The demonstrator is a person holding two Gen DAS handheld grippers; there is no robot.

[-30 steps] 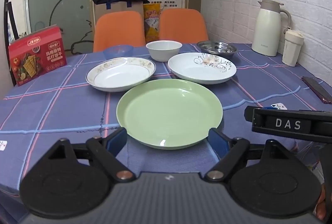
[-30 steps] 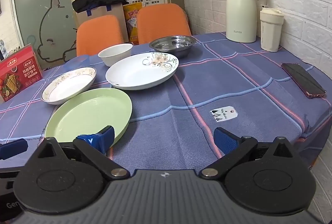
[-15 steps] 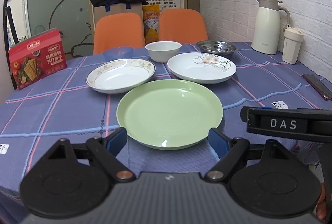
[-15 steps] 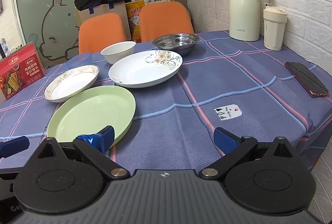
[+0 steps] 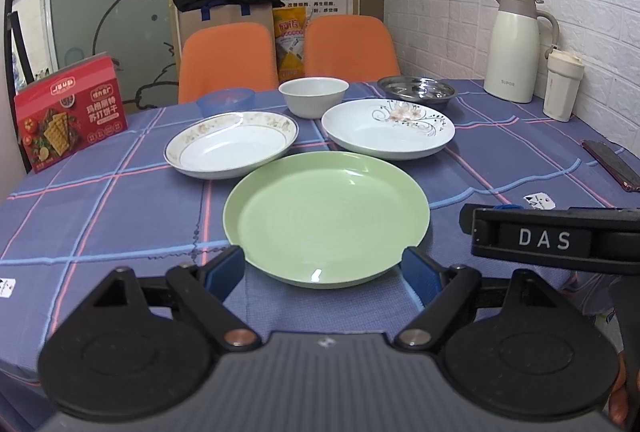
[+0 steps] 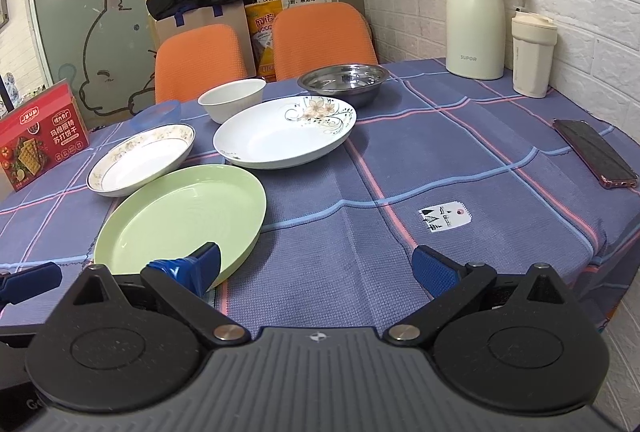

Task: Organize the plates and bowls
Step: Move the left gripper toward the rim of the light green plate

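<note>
A green plate [image 5: 326, 218] lies nearest on the blue checked tablecloth, also seen as the green plate [image 6: 180, 216] in the right wrist view. Behind it sit a gold-rimmed white plate [image 5: 232, 144], a flower-patterned white plate [image 5: 388, 130], a white bowl [image 5: 313, 97], a small blue bowl [image 5: 226, 99] and a steel bowl [image 5: 417, 90]. My left gripper [image 5: 322, 272] stands open just short of the green plate's near rim, holding nothing. My right gripper [image 6: 316, 268] is open and empty over bare cloth to the right of that plate.
A red cracker box [image 5: 70, 114] stands at the left edge. A cream thermos [image 6: 476, 16] and a cream cup [image 6: 534, 54] stand by the brick wall. A phone [image 6: 594, 152] lies near the right edge. Two orange chairs [image 5: 224, 60] are behind the table.
Both views have shifted slightly, as if the grippers rose or tilted a little. No plate or bowl has moved and both grippers remain open.
</note>
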